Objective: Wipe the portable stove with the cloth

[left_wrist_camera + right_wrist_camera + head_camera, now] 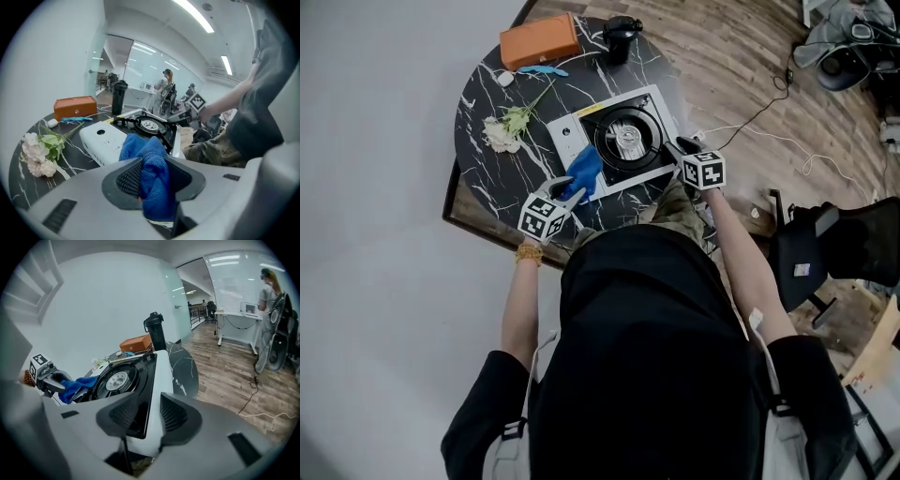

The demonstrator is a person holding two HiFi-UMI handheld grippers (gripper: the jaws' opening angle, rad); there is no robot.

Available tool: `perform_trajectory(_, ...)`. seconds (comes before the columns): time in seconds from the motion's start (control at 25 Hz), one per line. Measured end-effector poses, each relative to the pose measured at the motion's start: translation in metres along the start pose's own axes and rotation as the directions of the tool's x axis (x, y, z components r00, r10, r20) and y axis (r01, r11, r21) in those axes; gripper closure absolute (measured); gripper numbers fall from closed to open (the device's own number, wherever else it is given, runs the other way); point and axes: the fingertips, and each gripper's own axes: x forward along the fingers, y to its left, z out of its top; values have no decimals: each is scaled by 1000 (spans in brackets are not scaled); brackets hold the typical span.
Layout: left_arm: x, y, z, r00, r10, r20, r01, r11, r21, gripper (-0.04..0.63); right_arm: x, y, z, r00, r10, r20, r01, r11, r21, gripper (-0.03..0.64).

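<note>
Left gripper [570, 194] clenched on the blue cloth [586, 172], at the near left corner of the stove [569, 131] on the desk [487, 94]. The burner lies just ahead, rightward. Right gripper [678, 150] grasps the stove's right edge.

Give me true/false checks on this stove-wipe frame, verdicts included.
1. The left hand-held gripper is clamped on the blue cloth. True.
2. The cloth covers the burner. False: it is at the near-left corner of the portable stove, off the burner.
3. The orange box sits on the stove. False: it is on the table, apart from the stove.
4. Flowers lie left of the stove. True.
5. The black bottle lies flat. False: it stands upright.
</note>
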Motion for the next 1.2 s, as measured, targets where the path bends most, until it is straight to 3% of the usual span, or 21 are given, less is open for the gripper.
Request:
perform_trajectory(0.16, 4, 33, 38, 994, 107, 28, -109, 992, 65, 460, -4, 5, -6, 1000, 14, 0, -14, 1000, 5, 486)
perform_trajectory(0.4, 52, 79, 79, 975, 196, -102, -165, 954, 250, 460, -7, 13, -15, 1000, -3, 8, 3, 1000, 26, 489)
perform_trajectory(0.52, 74, 91, 91, 964, 209, -166, -152, 941, 303, 460, -9, 16, -18, 1000, -5, 3, 5, 999, 39, 489)
perform_trajectory(0.6, 82, 92, 93, 958, 209, -197, -144, 943, 298, 462, -9, 17, -18, 1000, -3, -2, 3, 999, 52, 489)
perform_trajectory(0.72, 84, 89, 92, 953, 217, -211, -153, 948, 280, 468, -9, 17, -17, 1000, -10, -4, 10, 999, 51, 491)
perform_trajectory(0.84, 84, 79, 88, 948, 223, -227, -142, 935, 324, 472, -9, 15, -17, 1000, -21, 0, 21, 999, 45, 491)
perform_trajectory(1.04, 85, 53, 77, 946, 192, -261, -80, 919, 386, 476, -8, 15, -16, 1000, -25, 2, 25, 999, 46, 491)
perform_trajectory(1.2, 80, 37, 66, 950, 147, -274, -31, 923, 384, 476, -8, 16, -16, 1000, -27, -2, 27, 999, 45, 491)
